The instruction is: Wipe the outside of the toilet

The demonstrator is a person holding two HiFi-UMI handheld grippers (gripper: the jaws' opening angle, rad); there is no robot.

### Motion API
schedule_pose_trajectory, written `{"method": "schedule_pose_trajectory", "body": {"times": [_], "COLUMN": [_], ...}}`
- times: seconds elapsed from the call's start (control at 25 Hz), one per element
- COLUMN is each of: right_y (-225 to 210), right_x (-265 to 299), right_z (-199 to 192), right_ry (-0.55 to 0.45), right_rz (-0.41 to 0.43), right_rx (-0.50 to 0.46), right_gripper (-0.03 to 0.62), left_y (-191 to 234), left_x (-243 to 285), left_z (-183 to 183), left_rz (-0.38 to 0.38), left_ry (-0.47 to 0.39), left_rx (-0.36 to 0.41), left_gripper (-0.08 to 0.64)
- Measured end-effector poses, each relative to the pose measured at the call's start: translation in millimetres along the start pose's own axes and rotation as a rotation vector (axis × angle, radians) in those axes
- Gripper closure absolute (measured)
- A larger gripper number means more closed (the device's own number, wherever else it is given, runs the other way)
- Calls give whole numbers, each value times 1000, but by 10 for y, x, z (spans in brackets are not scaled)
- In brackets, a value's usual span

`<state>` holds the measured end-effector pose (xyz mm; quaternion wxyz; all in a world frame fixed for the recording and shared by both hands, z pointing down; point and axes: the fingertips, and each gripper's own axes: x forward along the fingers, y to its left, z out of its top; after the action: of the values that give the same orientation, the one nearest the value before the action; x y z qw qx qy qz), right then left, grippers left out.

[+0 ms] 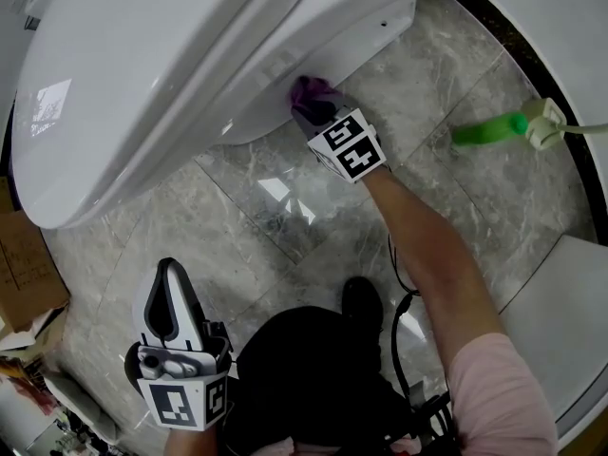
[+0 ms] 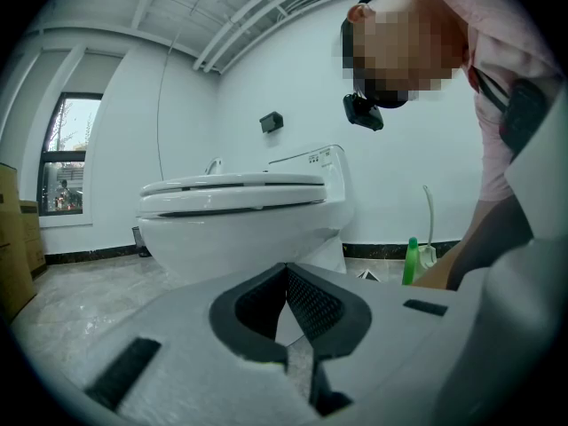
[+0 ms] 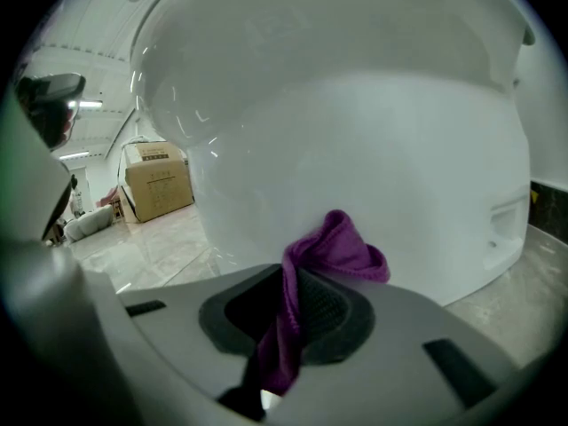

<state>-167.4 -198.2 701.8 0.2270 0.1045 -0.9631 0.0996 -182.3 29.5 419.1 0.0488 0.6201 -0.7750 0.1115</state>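
Since the rubbing needs only one tool, we hold our left gripper (image 1: pixel 169 274) low beside our knee, out of the way. Its jaws are pressed together on nothing, and the black ribbed pads meet at their tips. It points idly toward the bowl from a distance.

Farther out, our right arm reaches forward and down. The right gripper (image 1: pixel 315 112) has its jaws clamped on a purple cloth (image 3: pixel 342 251). The cloth looks like soft, fuzzy microfibre. It is pinched in a fold, so a rounded wad bulges past the tips and a tail hangs back between the pads. We judge that this grip lets the plush wad, not the hard plastic, meet the porcelain. In the head view the wad sits right at the lower flank of the toilet (image 1: pixel 171 65), under the overhang of the seat, though we cannot confirm actual contact.

The toilet's shell is smooth, glossy white, swelling outward and catching window glare. It is a slick curve, so the cloth should glide over it easily.

Beyond it lies the floor (image 1: pixel 285 207), polished grey marble-look tile with pale veins and bright reflections. A green plastic bottle (image 1: pixel 486 132), probably cleaner, stands well apart to the right, near the dark skirting. A brown cardboard box (image 3: pixel 160 180) stands farthest off across the room.
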Motion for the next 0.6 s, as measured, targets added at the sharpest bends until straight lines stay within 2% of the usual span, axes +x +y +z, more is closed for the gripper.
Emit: {"method": "schedule_pose_trajectory", "body": {"times": [0.6], "right_y": [719], "right_x": [285], "right_z": [15], "right_ry": [40], "right_rz": [112], "right_rx": [-39], "right_gripper": [535], "left_y": [290], "left_x": [-244], "left_z": [-11], "left_rz": [36], "left_ry": [-7], "left_rx": [-23], "left_gripper": [552]}}
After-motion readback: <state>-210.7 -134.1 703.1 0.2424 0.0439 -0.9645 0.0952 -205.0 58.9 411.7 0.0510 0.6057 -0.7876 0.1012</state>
